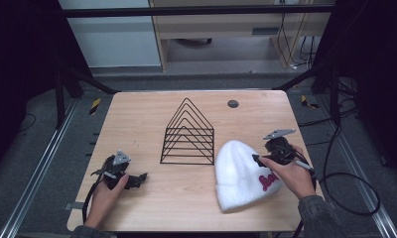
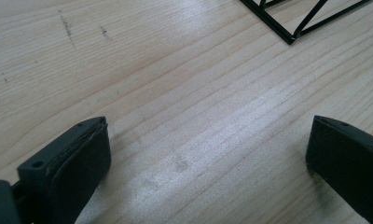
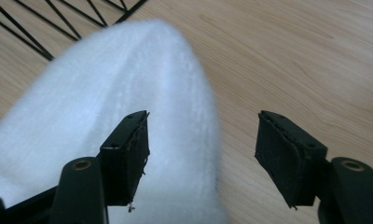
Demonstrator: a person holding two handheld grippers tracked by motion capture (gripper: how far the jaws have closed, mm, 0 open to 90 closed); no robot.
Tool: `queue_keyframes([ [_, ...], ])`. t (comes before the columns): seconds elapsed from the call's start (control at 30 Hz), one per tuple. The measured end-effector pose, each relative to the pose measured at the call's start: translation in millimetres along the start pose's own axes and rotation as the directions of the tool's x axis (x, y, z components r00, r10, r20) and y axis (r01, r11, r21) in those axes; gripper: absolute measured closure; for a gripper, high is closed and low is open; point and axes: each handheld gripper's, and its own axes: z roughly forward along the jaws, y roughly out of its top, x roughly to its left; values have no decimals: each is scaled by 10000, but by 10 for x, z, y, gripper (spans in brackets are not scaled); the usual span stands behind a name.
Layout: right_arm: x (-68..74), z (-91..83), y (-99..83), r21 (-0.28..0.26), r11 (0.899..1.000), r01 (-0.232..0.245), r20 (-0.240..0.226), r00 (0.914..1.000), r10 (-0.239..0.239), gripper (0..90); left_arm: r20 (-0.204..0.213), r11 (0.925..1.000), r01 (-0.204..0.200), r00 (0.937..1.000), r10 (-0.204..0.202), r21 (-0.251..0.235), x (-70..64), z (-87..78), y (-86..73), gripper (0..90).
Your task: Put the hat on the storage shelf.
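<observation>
High view shows the right gripper (image 1: 258,159), jaws spread, over the white beanie's (image 1: 238,173) edge right of the wire rack (image 1: 188,136), seemingly lining up a grasp, while the left gripper (image 1: 139,177) rests released.

The one bit of lettering here sits on the white knit hat (image 1: 241,174) — a patch of red script (image 1: 269,181) on its cuff, at the end nearest the person's right hand (image 1: 292,174). It is a short word in looping letters, but the hand covers part of it and it is too small and blurred from the high view to make out. Nothing else on the table (image 1: 137,119) carries a label, number or sign.
</observation>
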Motion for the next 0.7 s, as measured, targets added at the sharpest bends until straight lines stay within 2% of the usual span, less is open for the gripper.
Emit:
queue_keyframes([
  [0.1,27,33,46,45,10000,79,-176,9998,-78,385,-2,10000,-4,10000,4,5,0,0,1,0],
  [0.2,48,111,114,355,9992,158,-470,9988,-141,412,6,10000,-5,10000,5,13,0,-1,0,0],
  [0.4,89,170,198,477,9987,152,-659,9978,-121,441,-3,10000,1,10000,-1,2,0,0,0,0],
  [0.47,94,210,224,518,9983,273,-649,9976,-239,454,5,10000,-21,10000,21,25,1,-1,0,0],
  [0.67,116,299,277,639,9977,217,-686,9975,-173,466,-3,10000,-19,10000,19,24,1,-1,1,0],
  [0.7,110,343,297,790,9965,255,-618,9979,-206,466,-2,10000,16,10000,-16,-10,-1,2,1,0],
])
